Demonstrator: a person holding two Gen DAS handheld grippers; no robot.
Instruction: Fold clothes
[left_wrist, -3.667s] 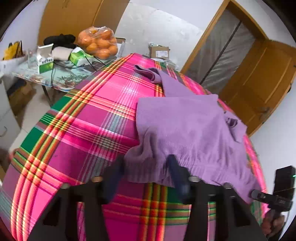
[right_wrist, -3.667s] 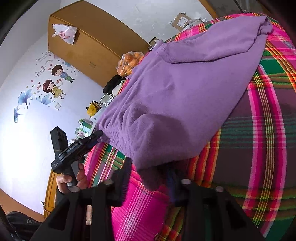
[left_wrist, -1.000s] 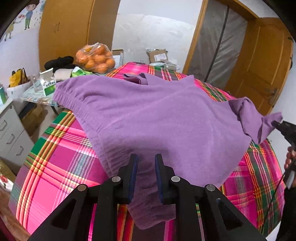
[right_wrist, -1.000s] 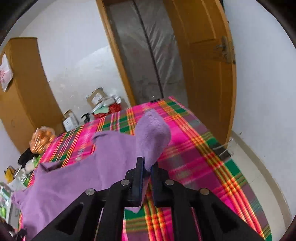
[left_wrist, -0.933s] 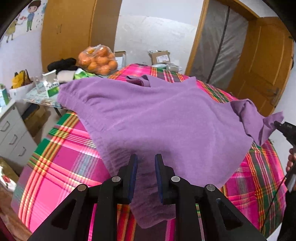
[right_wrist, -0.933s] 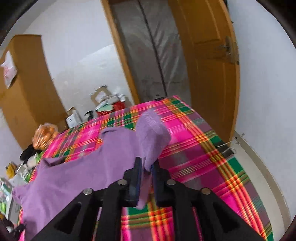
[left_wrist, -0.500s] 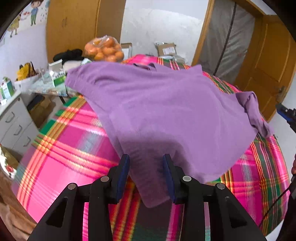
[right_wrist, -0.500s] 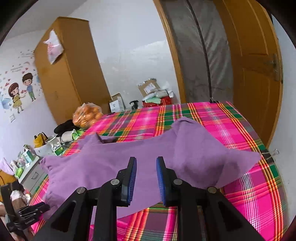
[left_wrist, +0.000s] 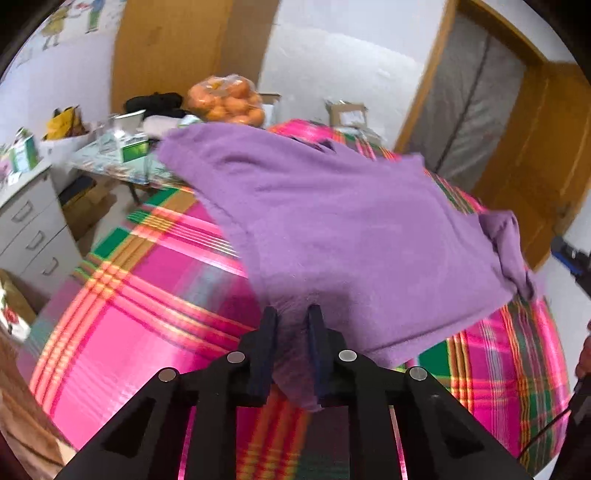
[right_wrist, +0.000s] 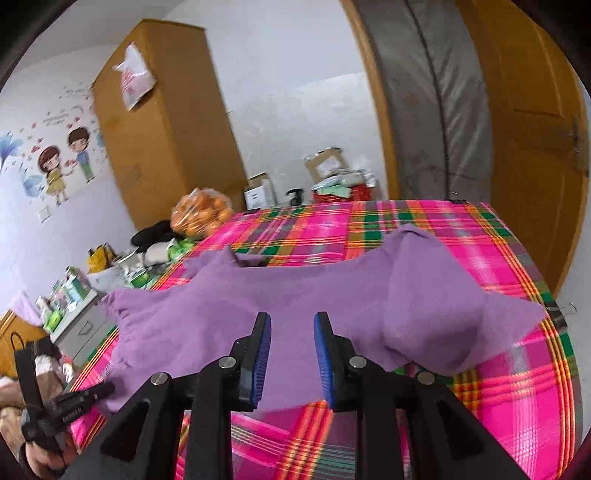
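A purple knitted garment (left_wrist: 351, 221) lies spread across the bed's pink plaid cover (left_wrist: 147, 295). My left gripper (left_wrist: 291, 321) is at its near edge. Its jaws are closing, and a puckered fold of the purple fabric is pinched between the pads. In the right wrist view the garment (right_wrist: 295, 291) stretches across the cover (right_wrist: 498, 406), with a sleeve (right_wrist: 424, 306) bunched on its right side. My right gripper (right_wrist: 291, 325) hovers over the near hem. Its jaws are opening and the blue pads stand apart with nothing gripped. The left gripper (right_wrist: 62, 402) shows at the lower left, held in a hand.
A bag of oranges (left_wrist: 227, 99) and boxes sit on a cluttered side table (left_wrist: 110, 147) left of the bed. Below it is a white drawer cabinet (left_wrist: 29, 229). A wooden wardrobe (right_wrist: 166, 129) stands behind and a wooden door (left_wrist: 535, 155) at the right.
The right gripper has let go of the sleeve, which now lies on the bed, and has swung back over the hem. The left jaws opened wide, then closed on the near edge.
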